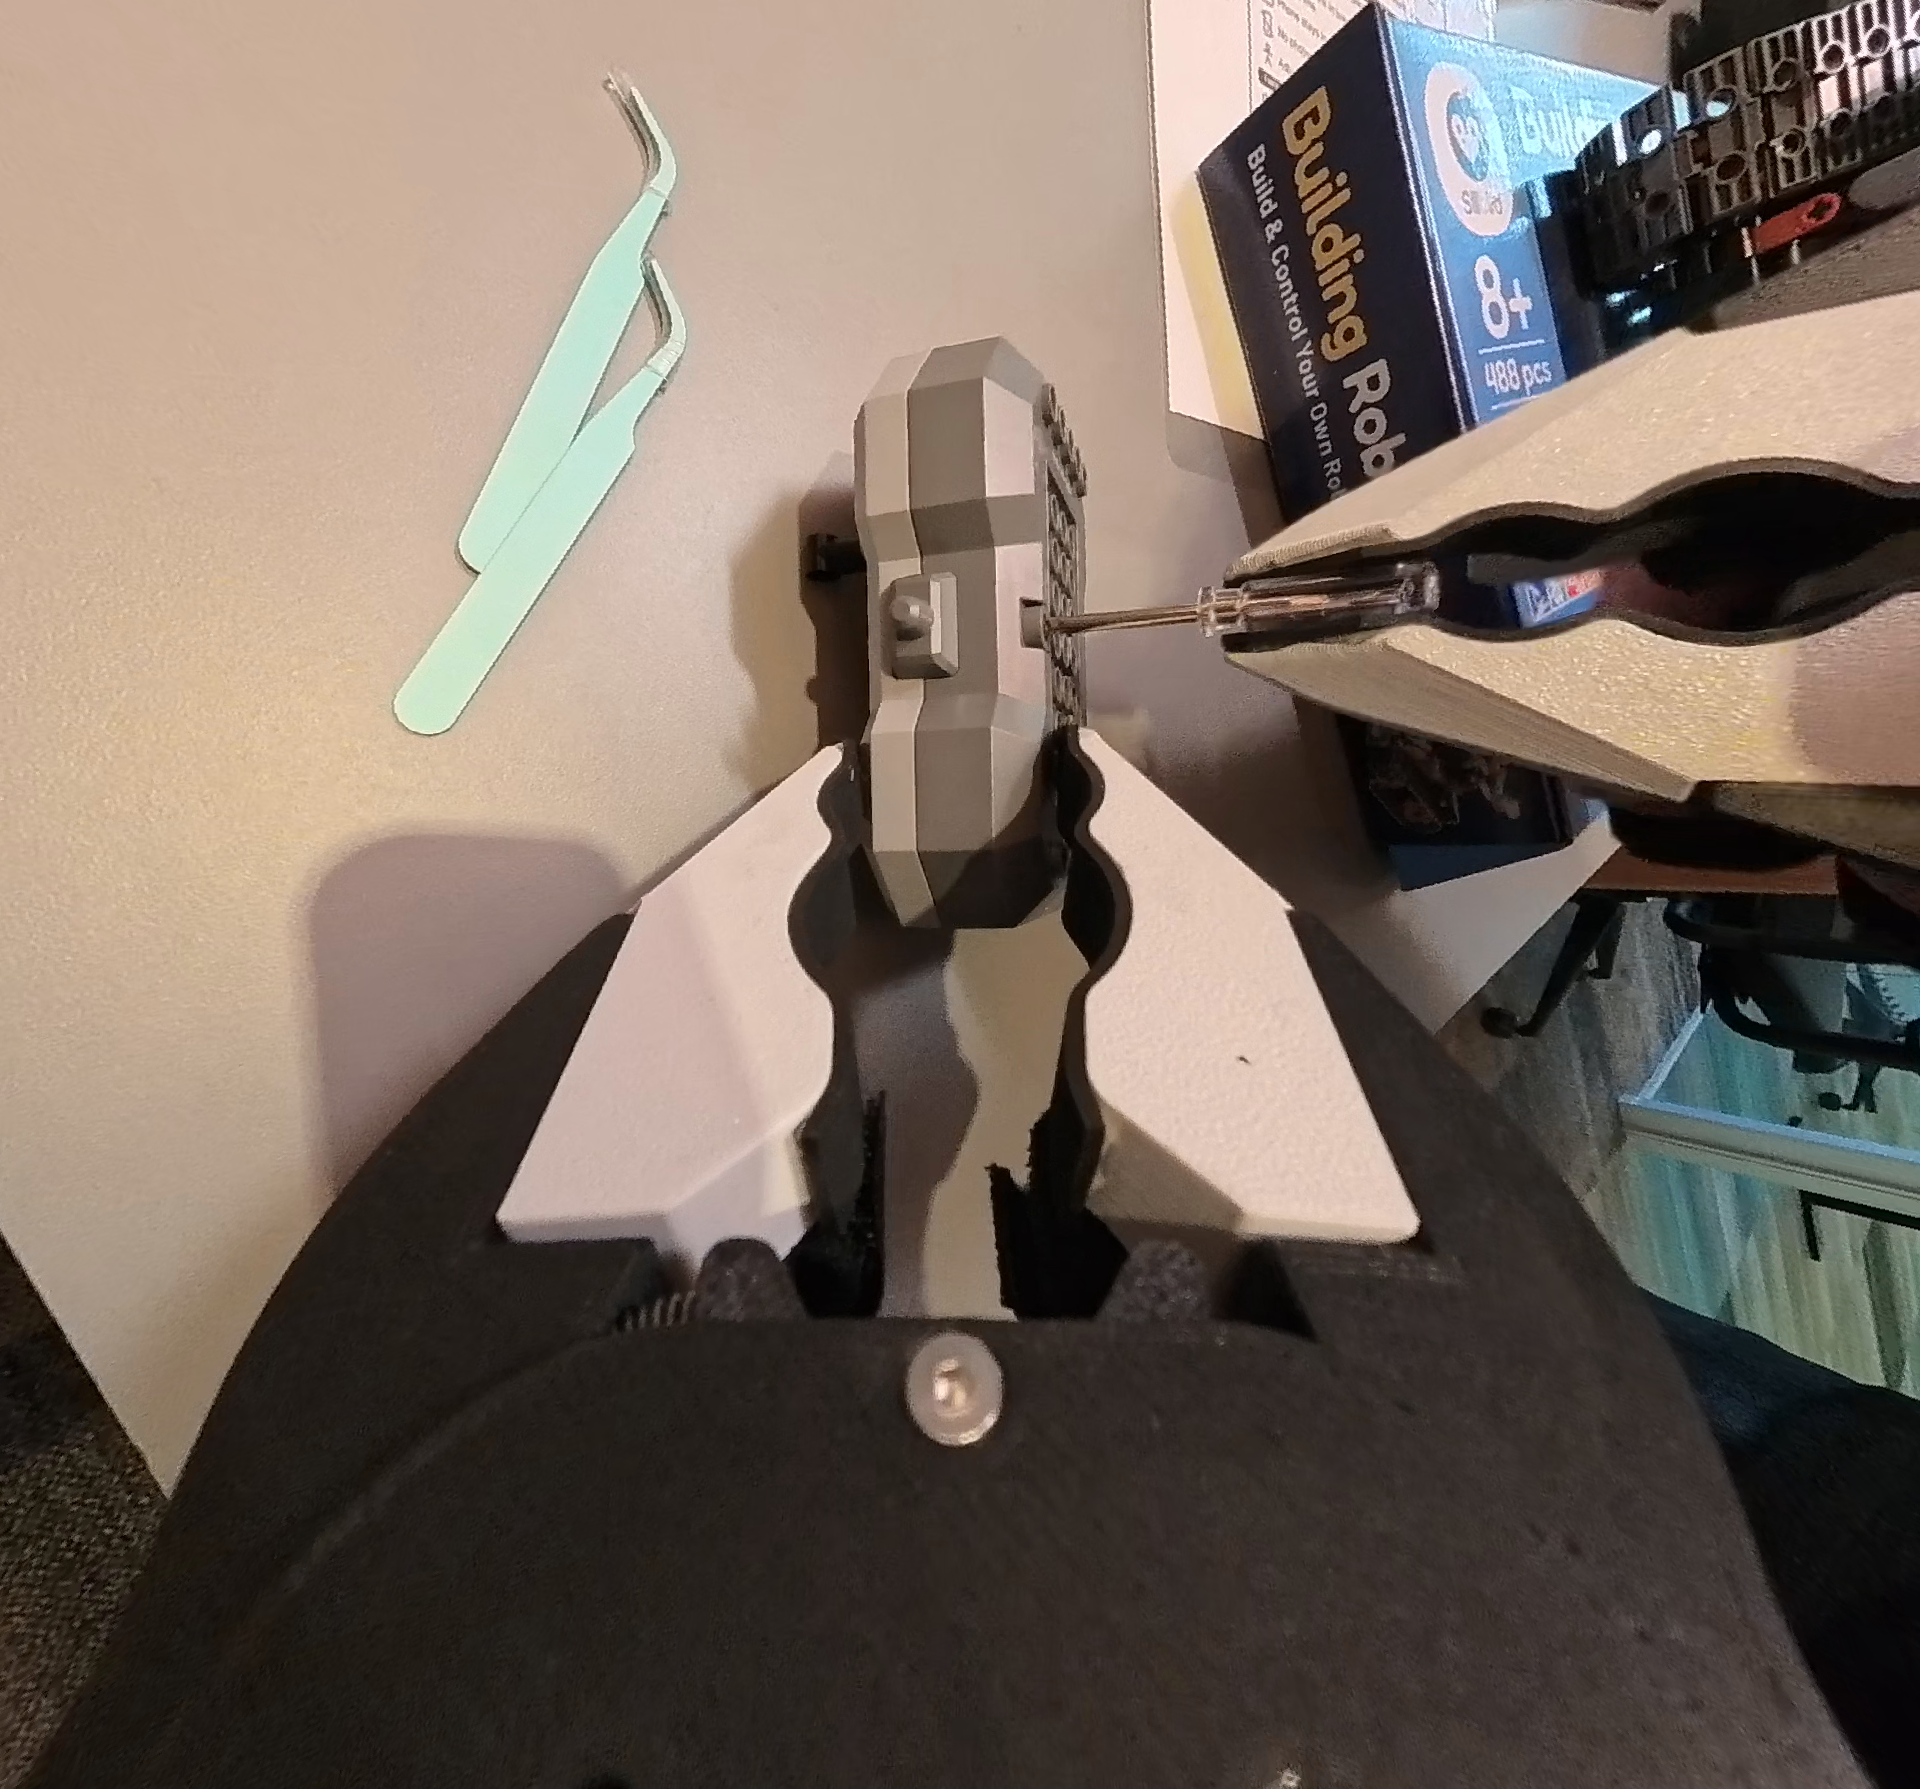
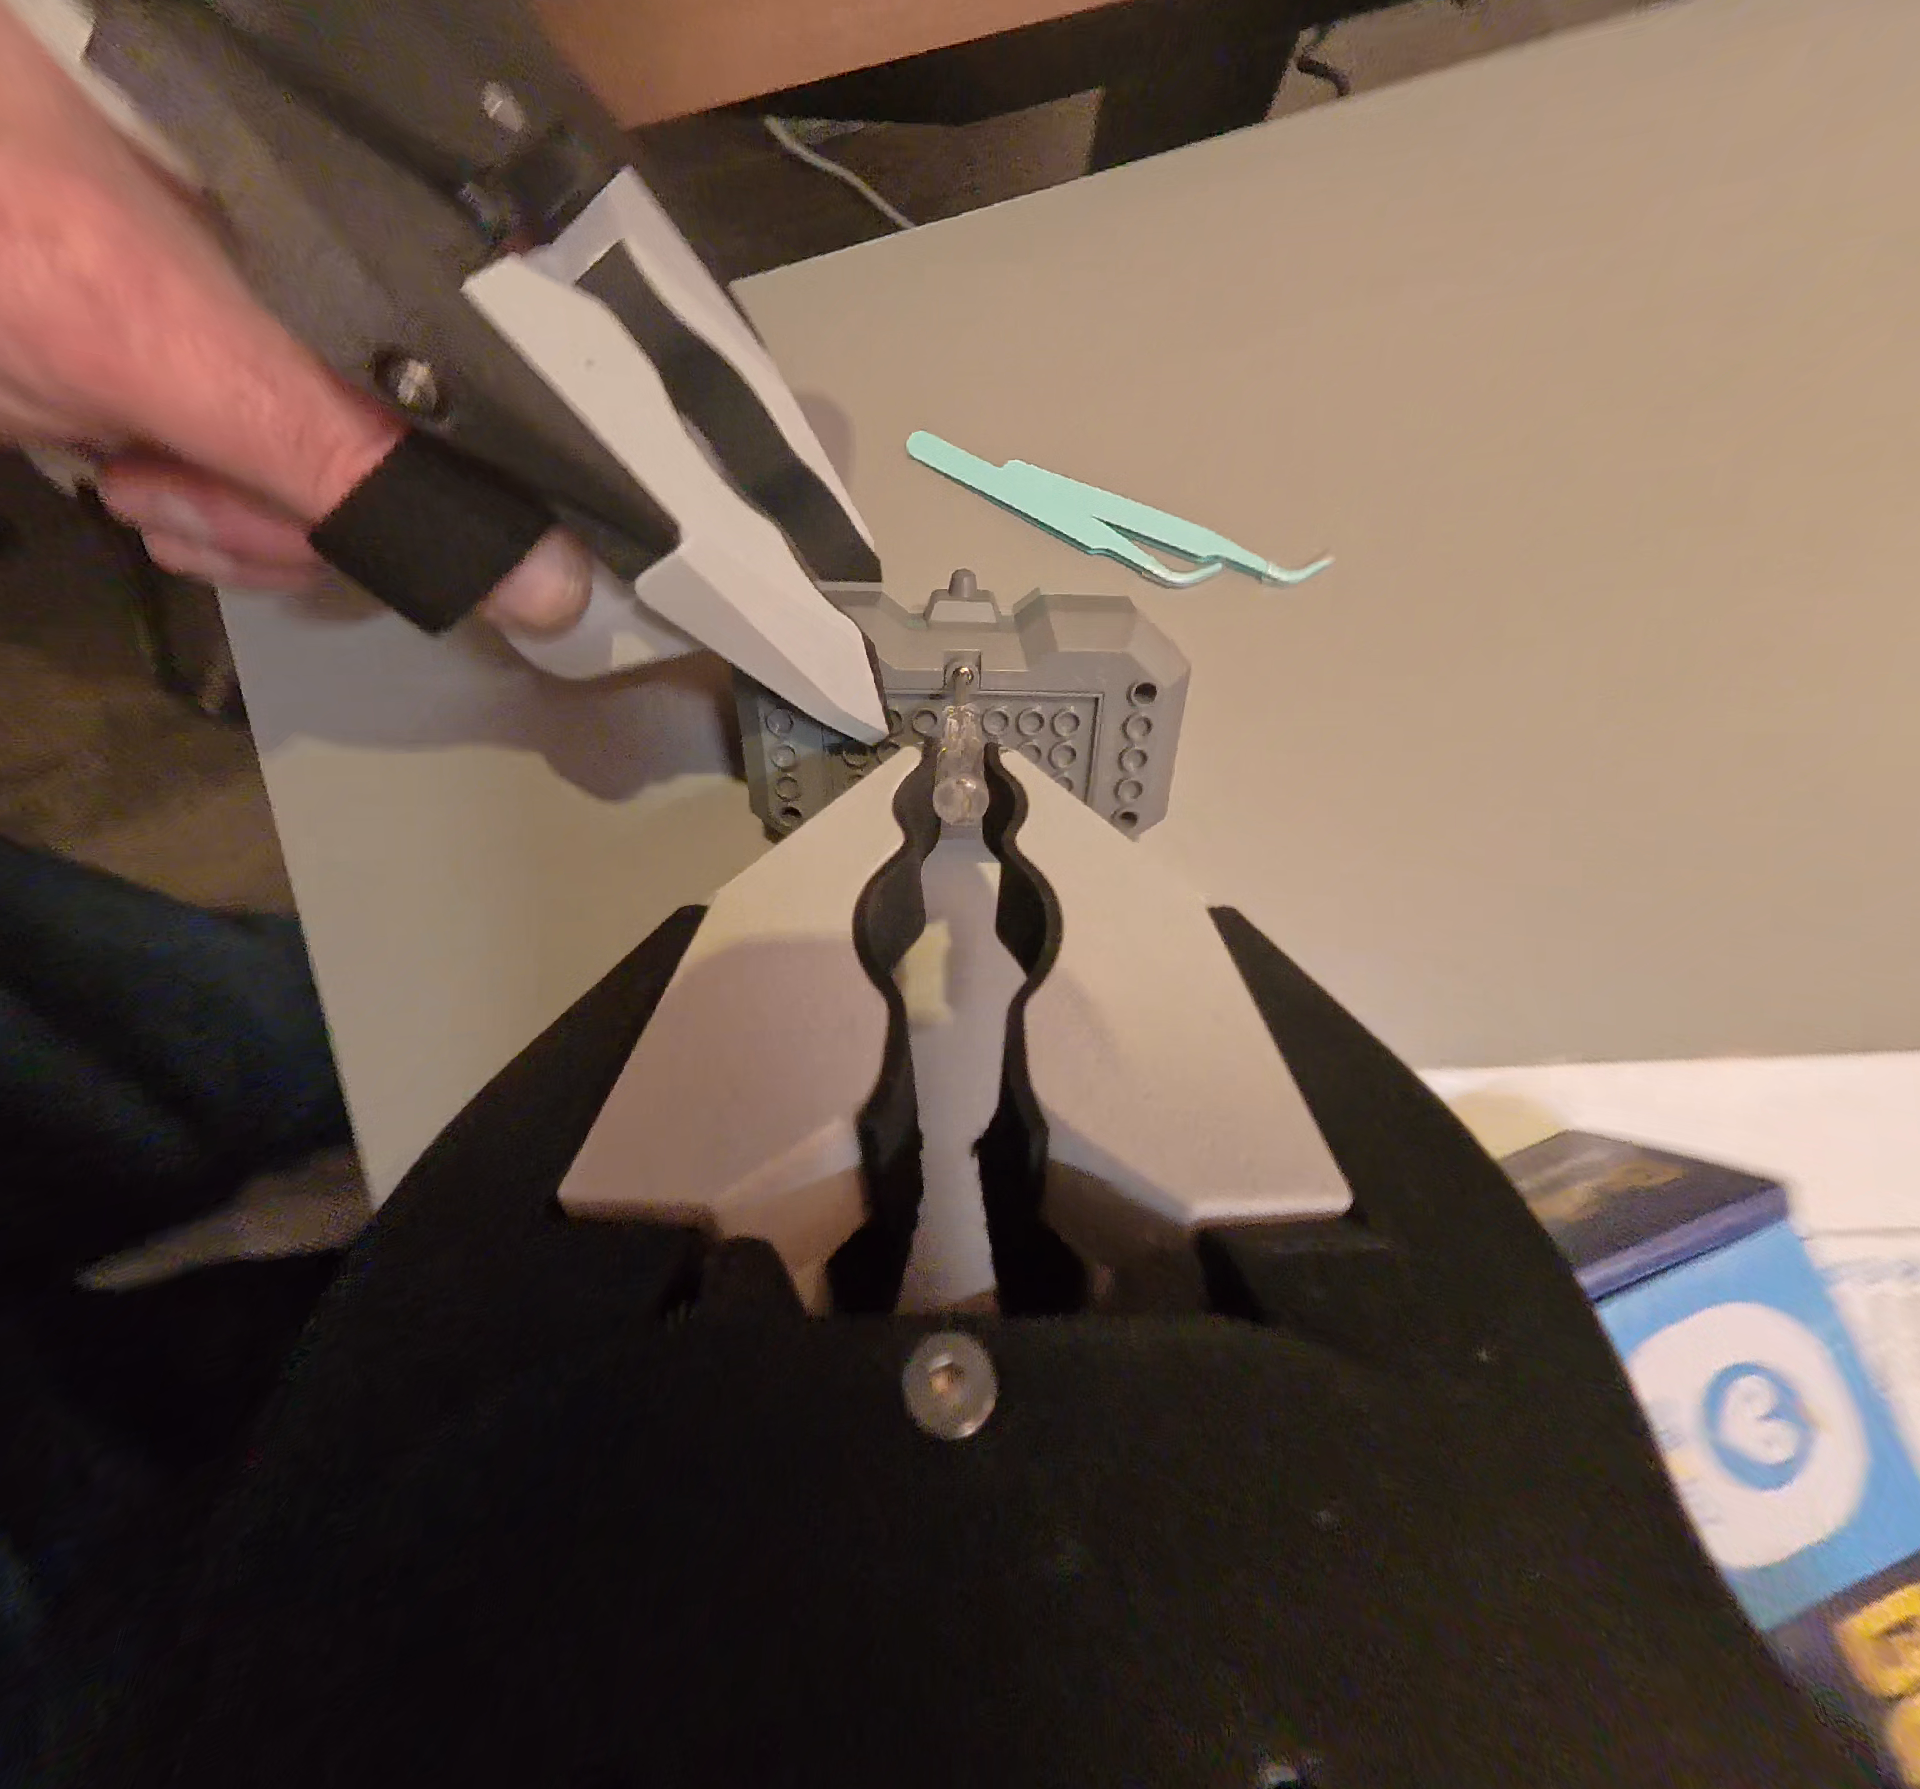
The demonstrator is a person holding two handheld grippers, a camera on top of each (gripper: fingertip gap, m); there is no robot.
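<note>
Beige tabletop (image 1: 312,77) carries two mint tweezers (image 1: 551,451) and a dark box (image 1: 1351,305) at its edge. Left gripper (image 1: 961,763) clamps a grey brick housing (image 1: 956,617) upright near the middle; right gripper (image 2: 961,773) pinches a clear-handled screwdriver (image 2: 956,752), tip touching the housing

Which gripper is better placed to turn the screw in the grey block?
Right. The right gripper is shut on the clear-handled screwdriver, its tip at the grey block; the left gripper clamps that block.
</note>
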